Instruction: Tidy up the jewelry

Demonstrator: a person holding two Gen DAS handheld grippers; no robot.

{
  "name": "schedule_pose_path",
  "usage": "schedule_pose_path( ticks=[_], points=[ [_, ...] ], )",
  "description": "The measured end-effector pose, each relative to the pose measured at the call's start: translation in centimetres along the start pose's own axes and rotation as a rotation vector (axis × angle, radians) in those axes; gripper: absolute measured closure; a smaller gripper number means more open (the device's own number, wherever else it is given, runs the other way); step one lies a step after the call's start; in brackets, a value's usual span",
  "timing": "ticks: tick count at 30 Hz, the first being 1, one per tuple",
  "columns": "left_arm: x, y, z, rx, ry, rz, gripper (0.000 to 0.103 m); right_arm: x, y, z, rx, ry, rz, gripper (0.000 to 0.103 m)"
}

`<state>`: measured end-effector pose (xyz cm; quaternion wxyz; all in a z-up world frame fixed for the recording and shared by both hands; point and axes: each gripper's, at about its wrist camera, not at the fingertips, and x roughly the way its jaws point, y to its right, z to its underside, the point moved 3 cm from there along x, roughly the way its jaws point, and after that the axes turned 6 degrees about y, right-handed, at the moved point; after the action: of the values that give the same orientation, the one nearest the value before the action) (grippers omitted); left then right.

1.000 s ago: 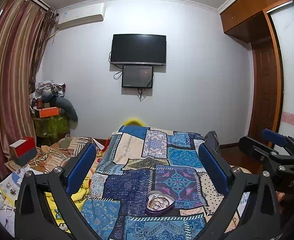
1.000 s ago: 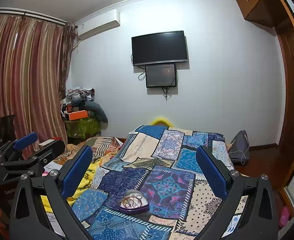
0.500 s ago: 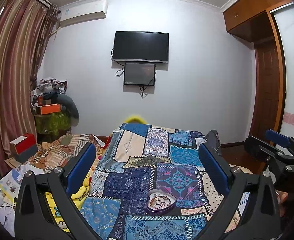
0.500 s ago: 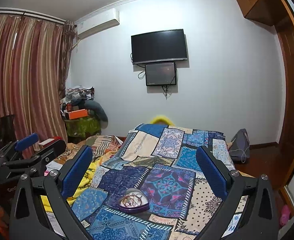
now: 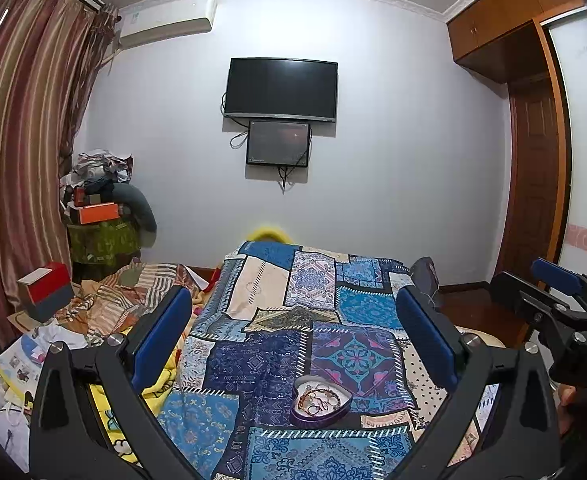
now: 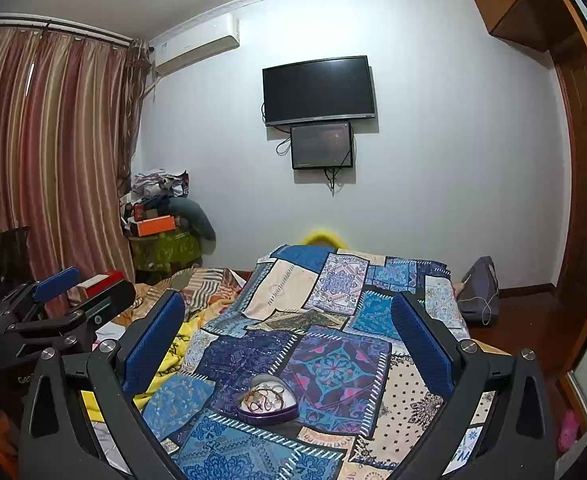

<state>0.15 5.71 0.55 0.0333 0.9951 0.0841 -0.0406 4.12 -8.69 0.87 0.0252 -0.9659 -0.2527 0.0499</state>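
Note:
A purple heart-shaped box (image 5: 320,402) sits on the patchwork bedspread (image 5: 277,344), with a tangle of thin bracelets and chains (image 5: 318,395) inside it. It also shows in the right wrist view (image 6: 267,401). My left gripper (image 5: 293,320) is open and empty, held above the bed short of the box. My right gripper (image 6: 287,324) is open and empty too, to the right of the left one. Each gripper shows at the edge of the other's view: the right one (image 5: 561,300) and the left one (image 6: 65,300).
Rumpled striped and yellow bedding (image 5: 133,300) lies left of the bedspread. A red box (image 5: 45,288), papers and a cluttered stand (image 5: 101,236) are at the left by the curtain. A grey bag (image 6: 479,292) sits on the floor at the right near the wooden door.
Both cameras tilted slightly up and drew back a little; the box sits lower in both views. Both grippers stayed open and empty.

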Motion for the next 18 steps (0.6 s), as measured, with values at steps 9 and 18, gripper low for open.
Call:
schedule_pose_path(
  ticks=[9, 18],
  points=[
    [0.03, -0.15, 0.17, -0.008, -0.008, 0.011, 0.001, 0.05, -0.03, 0.06, -0.001, -0.002, 0.0, 0.001],
    [0.16, -0.03, 0.15, -0.012, -0.008, 0.018, 0.001, 0.11, 0.22, 0.16, -0.001, -0.002, 0.006, 0.001]
  ],
)
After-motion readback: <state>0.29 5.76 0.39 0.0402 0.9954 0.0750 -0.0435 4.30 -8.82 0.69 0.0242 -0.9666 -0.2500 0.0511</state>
